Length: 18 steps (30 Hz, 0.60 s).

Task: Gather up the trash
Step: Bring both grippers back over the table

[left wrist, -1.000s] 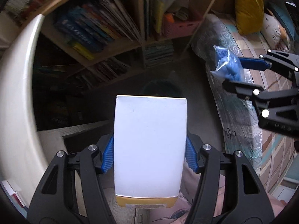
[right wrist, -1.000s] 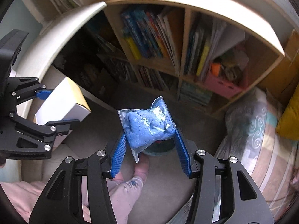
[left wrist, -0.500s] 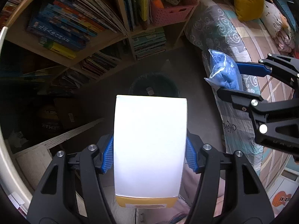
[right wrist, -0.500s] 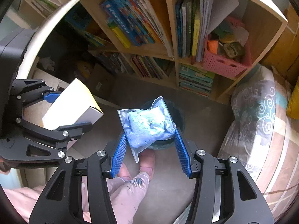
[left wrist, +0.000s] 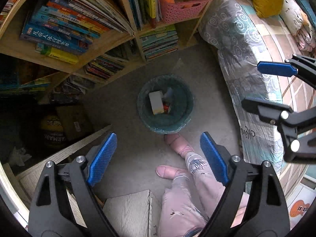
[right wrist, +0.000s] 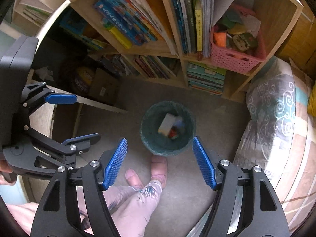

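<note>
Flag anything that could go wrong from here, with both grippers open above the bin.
1. The white box leans on other trash in the small bin; later drops may bounce out.
2. The person's foot touches the bin's base and could tip it.
3. The left gripper and right gripper hang close together and may collide.

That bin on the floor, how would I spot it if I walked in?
Find the wooden bookshelf; on the grey floor before it, beside the bed, stands a round bin with a teal liner. Nothing else on the floor is round and open-topped, and a white box lies inside.
</note>
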Motion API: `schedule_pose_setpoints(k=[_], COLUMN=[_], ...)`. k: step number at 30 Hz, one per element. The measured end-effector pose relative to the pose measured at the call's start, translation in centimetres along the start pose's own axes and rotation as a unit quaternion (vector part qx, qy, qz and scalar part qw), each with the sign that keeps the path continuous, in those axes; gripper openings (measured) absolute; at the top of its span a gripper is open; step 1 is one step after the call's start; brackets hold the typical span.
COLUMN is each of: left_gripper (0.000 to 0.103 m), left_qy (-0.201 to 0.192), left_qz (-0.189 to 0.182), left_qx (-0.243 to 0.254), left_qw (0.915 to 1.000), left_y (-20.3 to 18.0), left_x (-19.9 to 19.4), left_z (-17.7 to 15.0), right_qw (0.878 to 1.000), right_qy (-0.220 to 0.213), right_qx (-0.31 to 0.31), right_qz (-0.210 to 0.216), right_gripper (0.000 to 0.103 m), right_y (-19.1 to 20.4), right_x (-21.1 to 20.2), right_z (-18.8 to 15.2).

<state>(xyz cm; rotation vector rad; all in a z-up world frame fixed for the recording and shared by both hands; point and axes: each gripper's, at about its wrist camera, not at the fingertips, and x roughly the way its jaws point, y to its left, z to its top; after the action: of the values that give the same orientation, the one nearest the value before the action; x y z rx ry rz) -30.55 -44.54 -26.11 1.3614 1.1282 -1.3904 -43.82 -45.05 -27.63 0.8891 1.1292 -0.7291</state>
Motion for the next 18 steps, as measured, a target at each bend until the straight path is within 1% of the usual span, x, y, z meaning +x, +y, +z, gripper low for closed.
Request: schedule_pose_setpoints(k=[8,10,12,15,18], left_gripper=[0.085,0.085,0.087,0.089,0.091], left_qy=[-0.007,-0.013,-0.024,-0.041,-0.059], left_qz=[0.010,0.013,0.018,0.027,0.034], left_qx=[-0.016,-0.025,-0.039,-0.065,-0.104], left_qw=[0.9998,0.9995,0.9988,0.9967,0.9922], left_y=[1.5,2.1,3.0,4.5,6.5], left_x=[-0.8,-1.7,-3.0,-5.0,-7.5], left_z=[-0.8,-1.2,-1.9,-3.0,-4.8], right_qw=[1.000,1.000,0.999,0.997,0.991], right_qy=[-0.010,-0.015,-0.020,-0.021,-0.032], right_qx=[-0.008,-0.017,-0.032,-0.074,-0.126], right_qz=[0.001,-0.001,0.002,-0.004,0.007], right_gripper=[0.070,0.072,0.073,0.075,0.075], right_y=[0.3,0.9,1.6,3.3,6.1], right_x=[-0.7,-1.2,-1.8,-2.4,-3.3], right_z=[1.2,1.6,2.2,3.5,5.1])
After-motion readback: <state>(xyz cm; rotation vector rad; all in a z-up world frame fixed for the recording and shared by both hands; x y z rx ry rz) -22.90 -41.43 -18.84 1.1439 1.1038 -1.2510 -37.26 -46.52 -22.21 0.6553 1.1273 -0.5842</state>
